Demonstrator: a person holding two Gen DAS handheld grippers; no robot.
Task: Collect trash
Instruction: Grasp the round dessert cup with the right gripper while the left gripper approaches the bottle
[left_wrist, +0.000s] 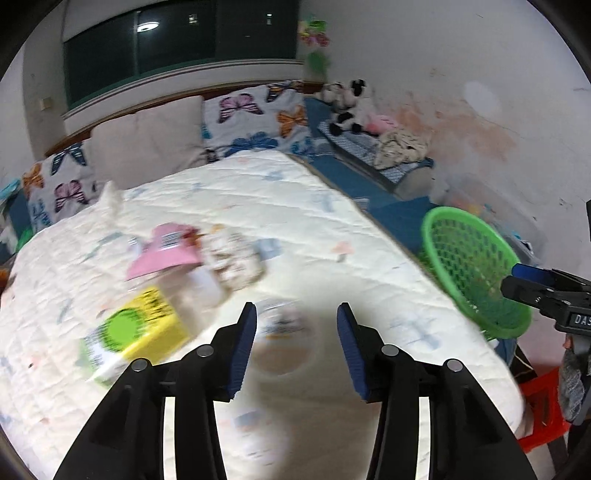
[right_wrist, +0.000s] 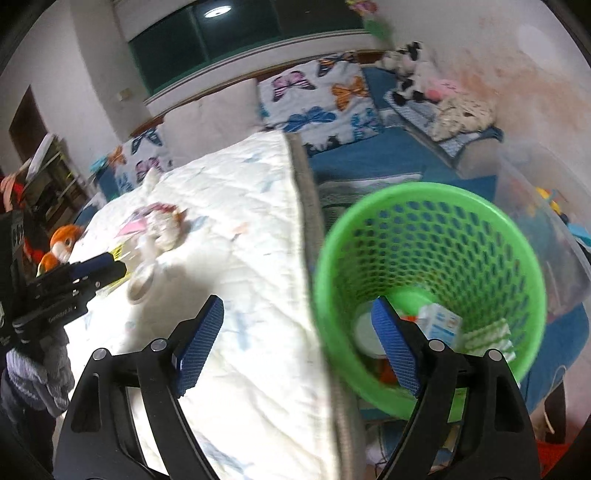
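Trash lies blurred on the white quilt: a pink packet, a yellow and green box, a crumpled patterned wrapper and a clear cup. My left gripper hangs open just over the cup, its pads apart from it. A green mesh basket stands off the bed's right edge, with a white carton and other scraps inside. My right gripper is open and empty, spanning the bed's edge and the basket's near rim. The right wrist view shows the left gripper beside the cup.
Butterfly pillows and a plain pillow line the headboard. Plush toys sit on the blue bench at the far right. A clear storage bin stands behind the basket. An orange plush lies at the bed's left, and a red stool below right.
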